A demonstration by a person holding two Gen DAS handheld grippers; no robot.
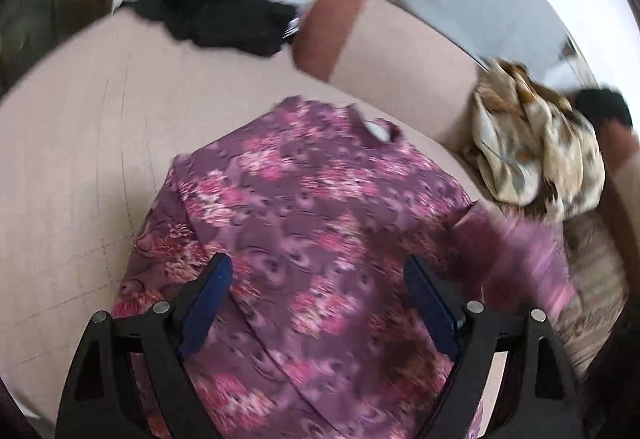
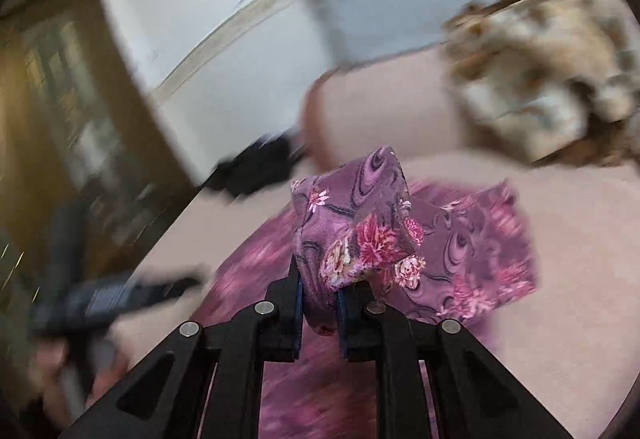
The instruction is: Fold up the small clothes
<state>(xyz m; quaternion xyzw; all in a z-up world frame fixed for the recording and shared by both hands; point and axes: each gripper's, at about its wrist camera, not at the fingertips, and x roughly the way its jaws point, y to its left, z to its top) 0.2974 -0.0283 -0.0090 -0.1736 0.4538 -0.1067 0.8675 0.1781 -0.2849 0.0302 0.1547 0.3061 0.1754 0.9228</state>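
A purple floral garment (image 1: 304, 239) lies spread on a beige cushioned surface (image 1: 80, 159). My left gripper (image 1: 318, 279) is open above it, blue pads wide apart, holding nothing. My right gripper (image 2: 319, 291) is shut on a bunched fold of the purple floral garment (image 2: 352, 223) and holds it lifted above the rest of the cloth (image 2: 472, 263). The lifted part shows blurred at the right of the left wrist view (image 1: 516, 251). The left gripper shows blurred at the left of the right wrist view (image 2: 120, 295).
A crumpled brown and cream patterned cloth (image 1: 536, 151) lies at the right, also in the right wrist view (image 2: 540, 71). Dark clothes (image 1: 216, 19) lie at the far edge beside a beige cushion (image 1: 372, 35). A white wall and wooden cabinet (image 2: 60, 99) stand beyond.
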